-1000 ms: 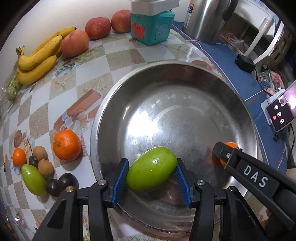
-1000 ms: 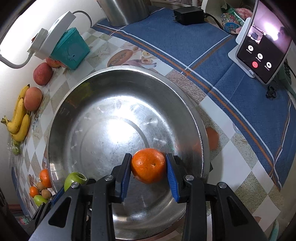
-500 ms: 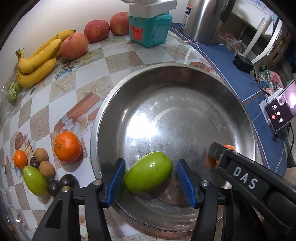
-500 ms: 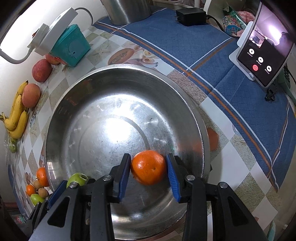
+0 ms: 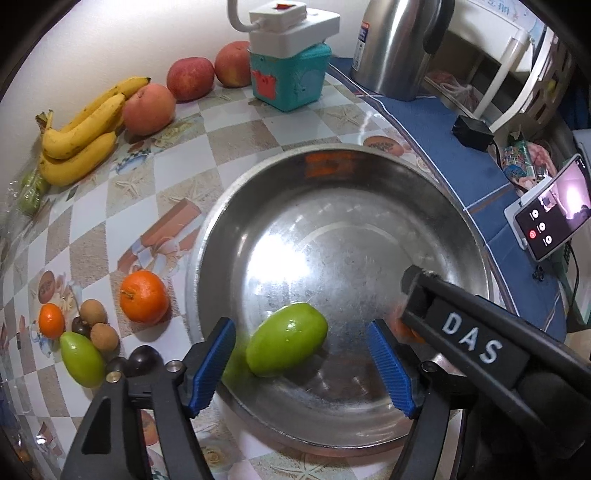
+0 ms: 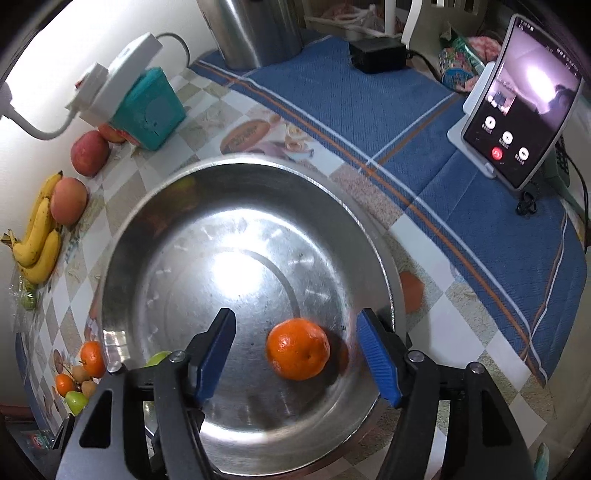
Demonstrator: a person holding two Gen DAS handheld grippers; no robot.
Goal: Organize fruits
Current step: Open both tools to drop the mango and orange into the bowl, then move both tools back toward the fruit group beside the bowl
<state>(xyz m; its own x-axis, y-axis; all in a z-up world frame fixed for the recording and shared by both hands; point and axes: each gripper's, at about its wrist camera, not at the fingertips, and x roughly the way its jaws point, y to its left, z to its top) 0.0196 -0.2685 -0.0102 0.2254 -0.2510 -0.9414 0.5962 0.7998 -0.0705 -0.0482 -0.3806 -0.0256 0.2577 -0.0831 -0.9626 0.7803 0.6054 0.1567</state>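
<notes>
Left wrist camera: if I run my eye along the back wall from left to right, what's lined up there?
Bananas → peach → red apple → second red apple → teal box with a white power strip on top → steel kettle.

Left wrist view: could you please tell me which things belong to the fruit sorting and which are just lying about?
Job: steel bowl, green fruit inside it, orange, bananas, apples, left gripper.

Lying about: kettle, teal box, phone, power adapter.
</notes>
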